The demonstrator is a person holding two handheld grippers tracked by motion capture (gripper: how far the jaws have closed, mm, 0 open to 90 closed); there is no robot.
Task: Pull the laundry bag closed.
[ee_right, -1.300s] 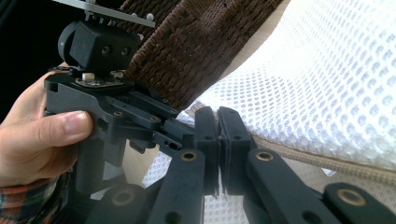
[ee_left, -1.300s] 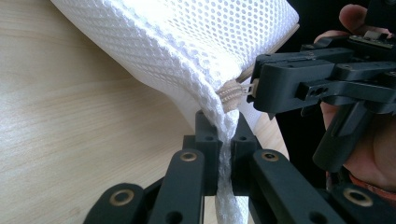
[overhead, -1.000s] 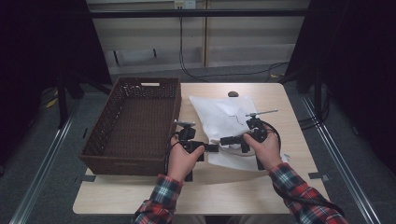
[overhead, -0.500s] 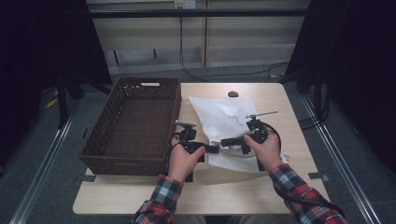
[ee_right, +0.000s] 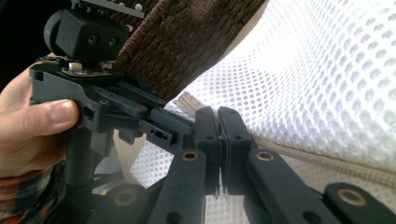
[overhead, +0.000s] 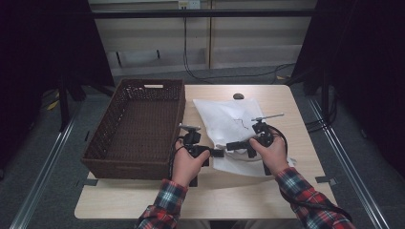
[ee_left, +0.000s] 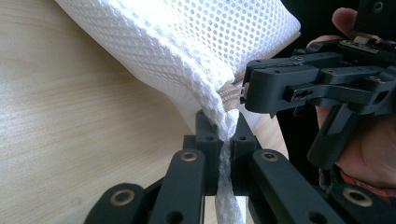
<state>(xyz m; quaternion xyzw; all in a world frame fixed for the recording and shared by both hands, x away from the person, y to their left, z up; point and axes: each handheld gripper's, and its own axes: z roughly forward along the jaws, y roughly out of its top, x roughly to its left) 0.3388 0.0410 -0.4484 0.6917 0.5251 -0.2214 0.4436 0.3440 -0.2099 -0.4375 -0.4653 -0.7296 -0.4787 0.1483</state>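
A white mesh bag [overhead: 229, 121] lies on the wooden table [overhead: 267, 191], with its near left corner lifted. My left gripper [overhead: 220, 152] is shut on that corner's edge, and the mesh [ee_left: 187, 46] is pinched between its jaws [ee_left: 222, 133]. My right gripper [overhead: 230, 146] points left and meets it tip to tip. In the left gripper view the right gripper [ee_left: 243, 88] clamps the beige zipper end at the same corner. The right gripper's own jaws [ee_right: 218, 126] are shut on the mesh bag [ee_right: 317, 84], next to its zipper [ee_right: 327, 158].
A brown wicker basket [overhead: 179, 114] stands on the table's left half, close to my left hand; its wall [ee_right: 187, 42] rises just behind the grippers. A small dark object [overhead: 238, 96] lies at the far edge of the table. Bare tabletop lies in front of the hands.
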